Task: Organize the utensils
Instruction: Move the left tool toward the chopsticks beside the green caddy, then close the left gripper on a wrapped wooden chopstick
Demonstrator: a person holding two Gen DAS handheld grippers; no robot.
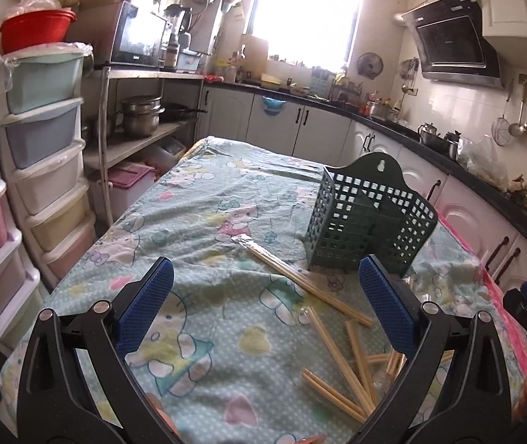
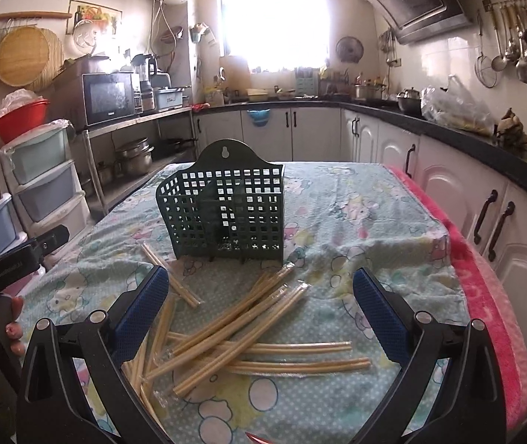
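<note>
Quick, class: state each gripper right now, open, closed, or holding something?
Left gripper: open, holding nothing.
Right gripper: open, holding nothing, above the chopsticks.

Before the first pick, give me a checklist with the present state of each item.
1. Right tool open and empty: ok.
2. Left tool open and empty: ok.
3. Green holder upright on the tablecloth: ok.
4. Holder compartments free to take sticks: ok, nothing visible inside.
5. Wrapped chopsticks ahead of the right tool: ok.
6. One pair lying free of the rest: not ok, most of them cross; only the pair near the holder lies apart.
</note>
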